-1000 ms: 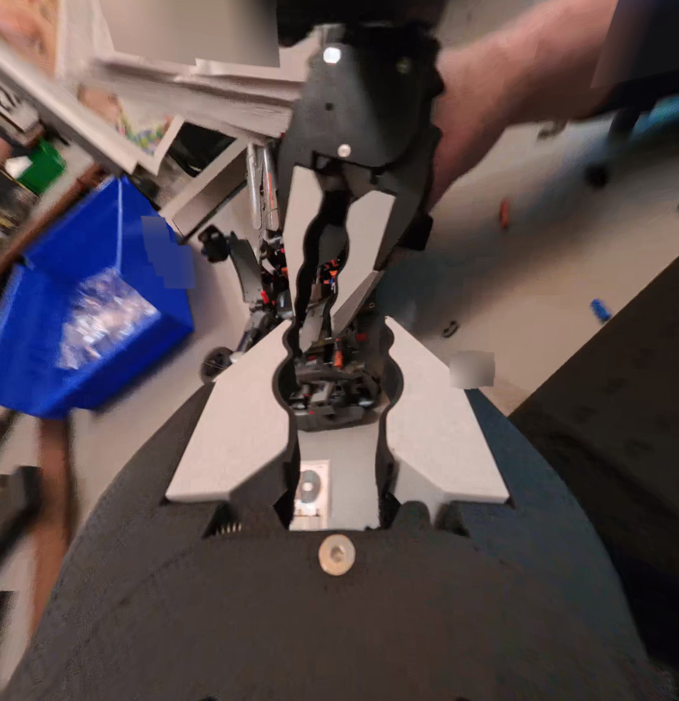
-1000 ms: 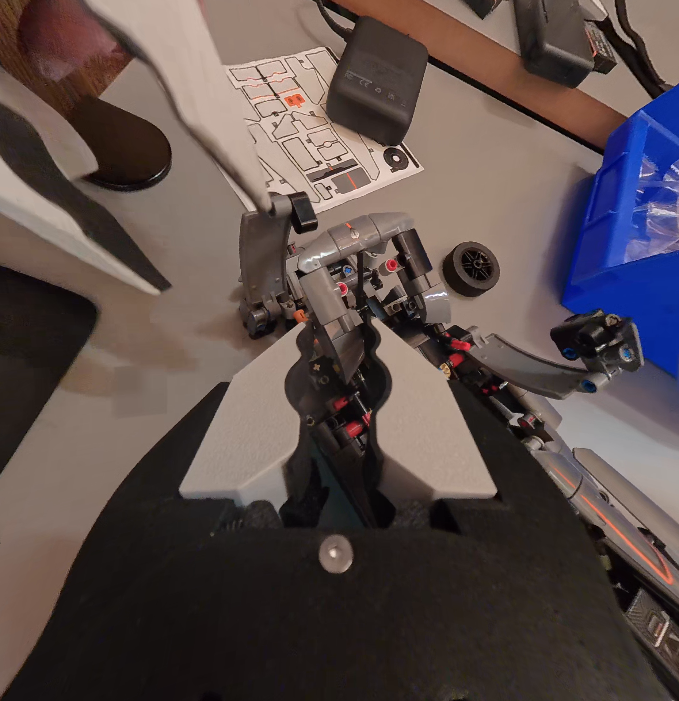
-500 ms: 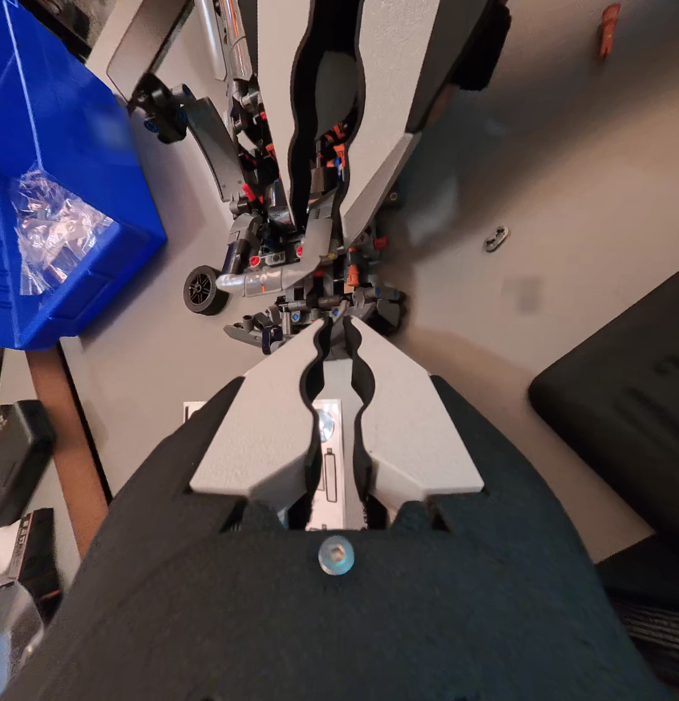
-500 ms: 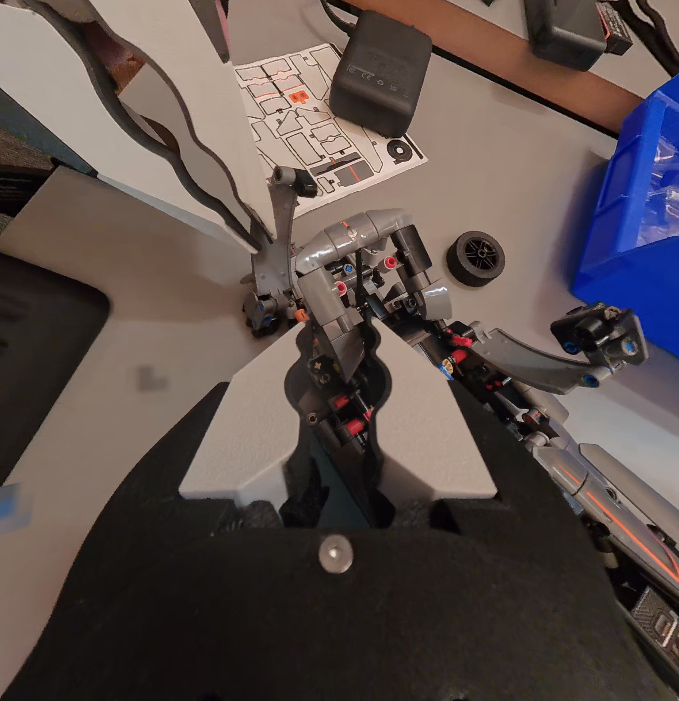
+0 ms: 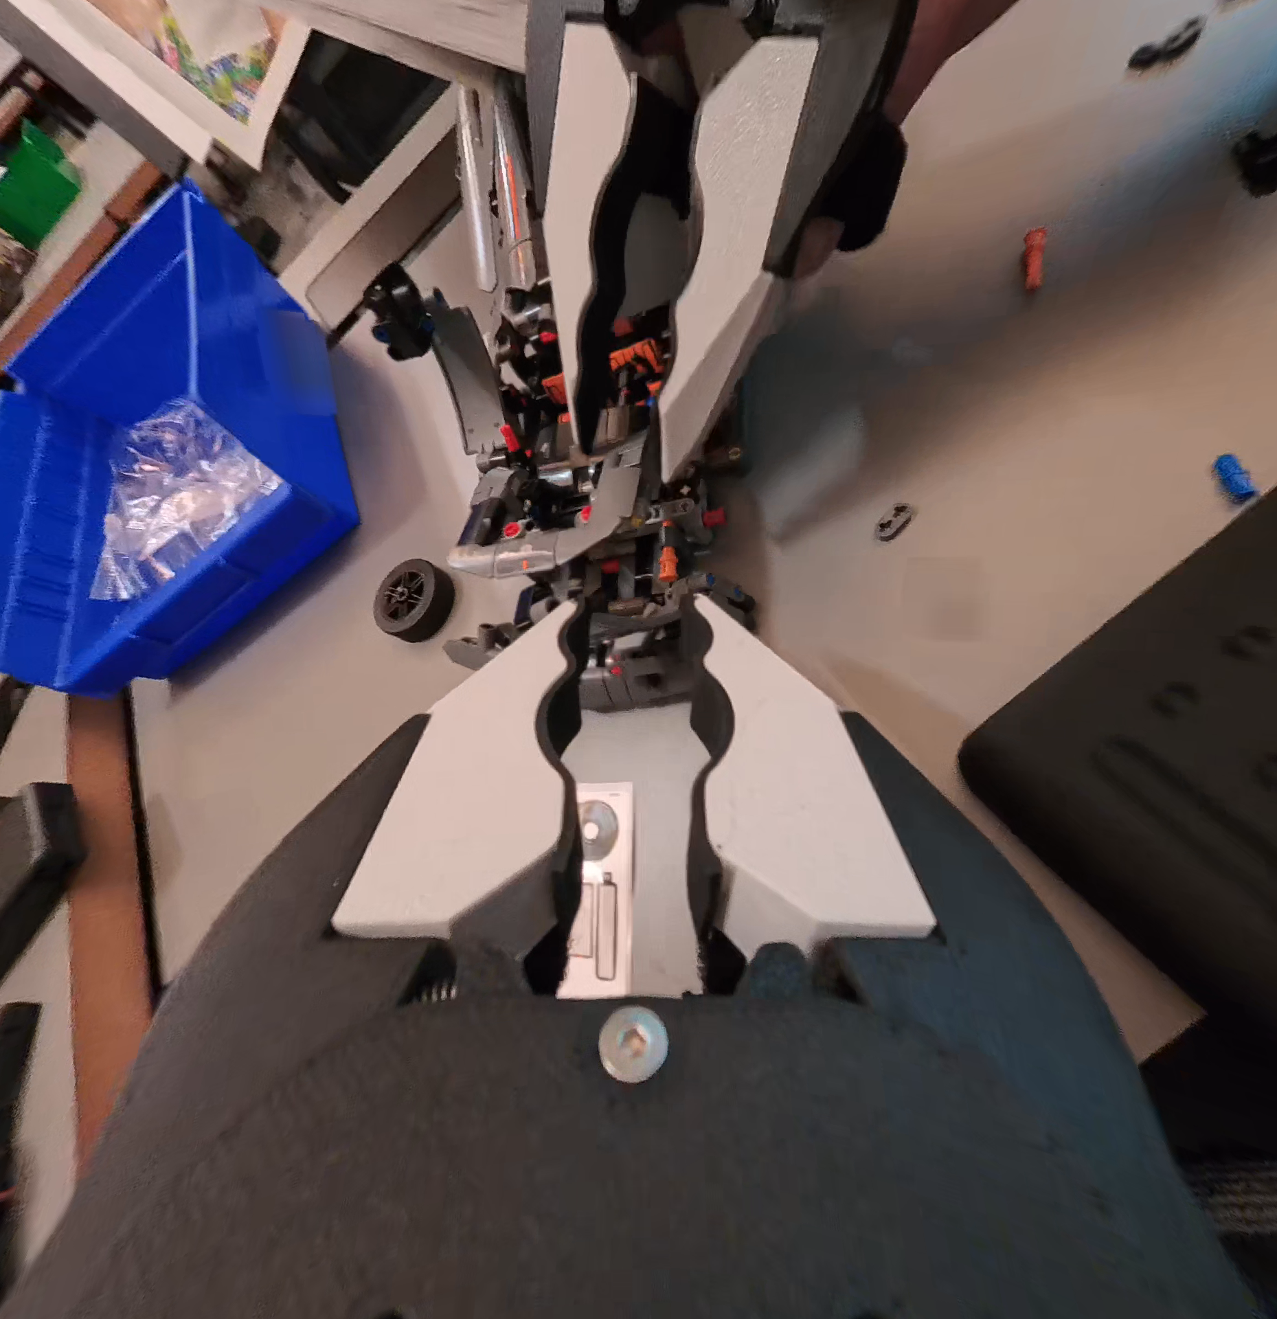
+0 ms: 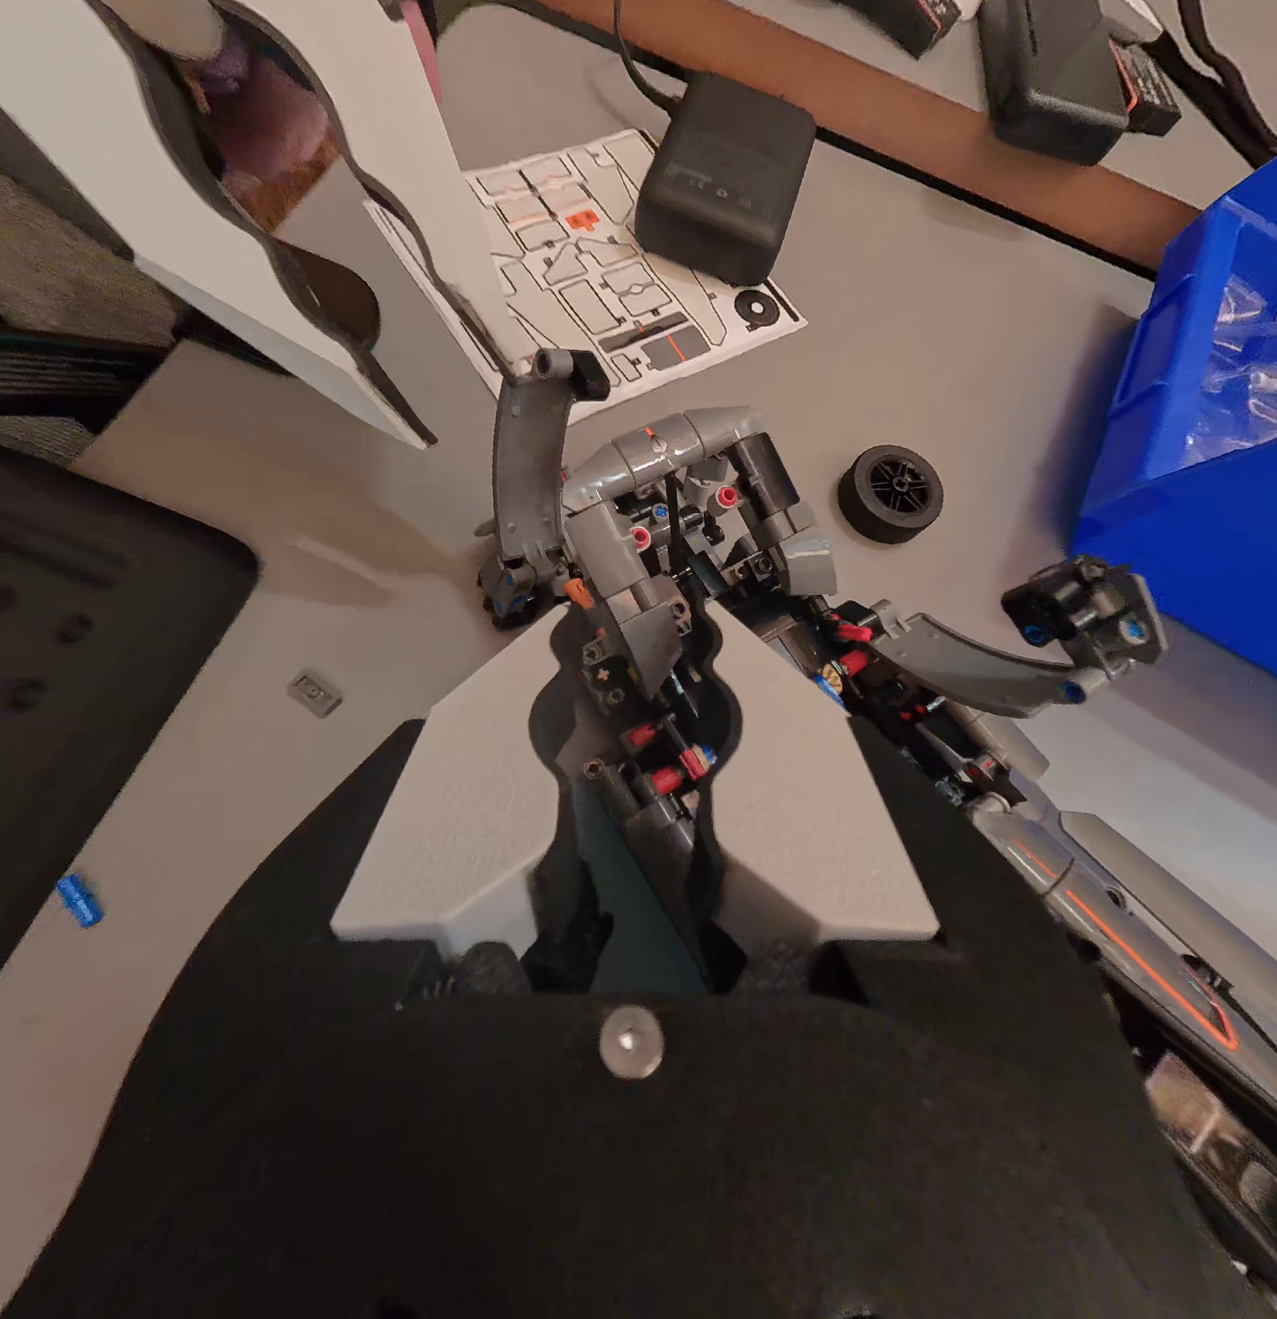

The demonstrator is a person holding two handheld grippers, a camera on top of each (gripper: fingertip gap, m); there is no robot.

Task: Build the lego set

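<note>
A partly built grey and black lego car lies on the grey table. My right gripper is shut on a dark grey part of the car. In the left wrist view it reaches down onto the car from above. My left gripper is open, its tips at the car's near end. In the right wrist view it shows top left. One fingertip is beside the top of the car's upright curved grey panel. Nothing shows between its fingers.
A blue bin of clear bags stands right of the car. A loose black wheel, a sticker sheet and a black power brick lie beyond it. A grey plate and a blue pin lie left, by a black pad. From either gripper's tips it is about 10 centimeters to the grey plate.
My left gripper narrowed at the car's end half a second ago and has now opened wider. The curved panel stands more upright than a second ago. My right gripper keeps its hold.
</note>
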